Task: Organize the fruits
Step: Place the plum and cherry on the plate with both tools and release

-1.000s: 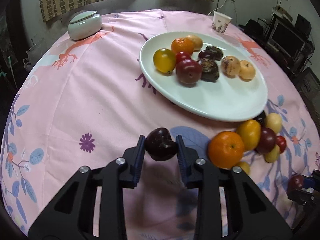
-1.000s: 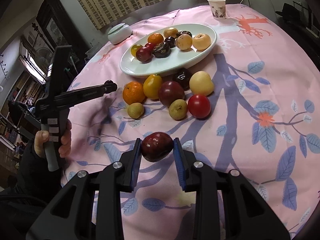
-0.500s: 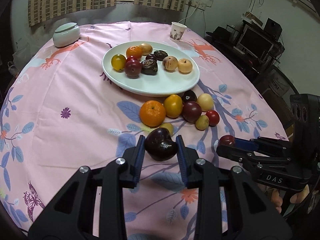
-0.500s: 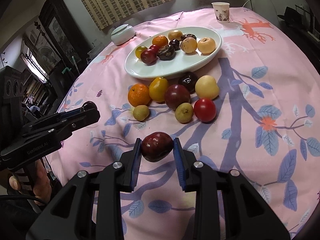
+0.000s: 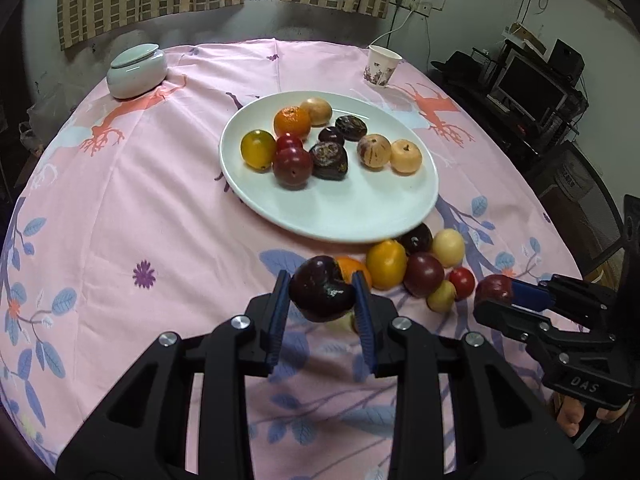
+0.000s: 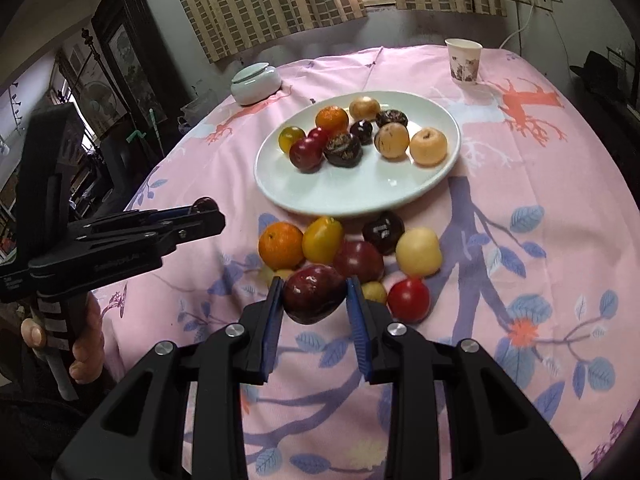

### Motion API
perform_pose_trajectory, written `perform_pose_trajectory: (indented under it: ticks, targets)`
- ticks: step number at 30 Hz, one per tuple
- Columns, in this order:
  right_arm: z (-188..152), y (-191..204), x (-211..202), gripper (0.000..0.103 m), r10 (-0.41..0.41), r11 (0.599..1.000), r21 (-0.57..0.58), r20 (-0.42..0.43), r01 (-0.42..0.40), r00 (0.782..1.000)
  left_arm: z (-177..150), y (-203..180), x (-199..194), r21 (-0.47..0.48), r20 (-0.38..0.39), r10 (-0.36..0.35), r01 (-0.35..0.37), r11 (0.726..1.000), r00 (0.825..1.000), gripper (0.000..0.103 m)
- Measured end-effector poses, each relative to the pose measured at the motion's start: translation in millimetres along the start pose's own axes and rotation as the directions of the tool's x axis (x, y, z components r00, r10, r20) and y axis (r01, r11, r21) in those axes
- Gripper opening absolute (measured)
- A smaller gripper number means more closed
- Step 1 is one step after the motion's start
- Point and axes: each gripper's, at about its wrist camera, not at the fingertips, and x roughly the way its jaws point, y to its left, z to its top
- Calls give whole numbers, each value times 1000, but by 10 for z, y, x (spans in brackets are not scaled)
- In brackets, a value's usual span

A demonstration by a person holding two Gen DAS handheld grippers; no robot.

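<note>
From the left wrist view, the left gripper point(image 5: 322, 300) clamps a dark purple fruit point(image 5: 322, 294) above the pink tablecloth point(image 5: 160, 208), in front of the loose fruit pile point(image 5: 416, 264) at the near rim of the white plate point(image 5: 340, 216). From the right wrist view, the right gripper point(image 6: 314, 298) grips a dark red plum point(image 6: 314, 294) over the same pile point(image 6: 352, 252), the plate point(image 6: 360, 196) lying toward the tabletop's far edge.

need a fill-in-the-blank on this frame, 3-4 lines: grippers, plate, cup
1. The left gripper is shut on a dark ____ fruit.
2. The right gripper holds a ____ plum.
3. The white plate carries ____ fruits.
4. The paper cup stands ____ the plate.

Missing words: purple; red; nine; beyond
</note>
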Motion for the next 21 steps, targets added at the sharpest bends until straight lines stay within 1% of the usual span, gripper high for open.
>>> perform_pose_trajectory:
  ticks: [3, 7, 9, 14, 21]
  targets:
    - [323, 18, 106, 32, -37, 998, -48, 15, 38, 999, 332, 49, 241, -17, -33, 13, -13, 1000, 999, 32]
    - [625, -25, 367, 32, -95, 992, -84, 39, 98, 995, 628, 79, 562, -20, -55, 76, -78, 997, 996, 32]
    - [723, -68, 520, 32, -116, 989, -92, 44, 119, 992, 683, 85, 684, -17, -65, 104, -106, 994, 992, 32]
    - [826, -175, 798, 32, -122, 989, -85, 2, 122, 993, 728, 82, 833, -10, -80, 108, -109, 994, 991, 32]
    - [897, -223, 1012, 32, -156, 984, -86, -19, 154, 988, 790, 130, 957, -38, -98, 96, -100, 994, 991, 33]
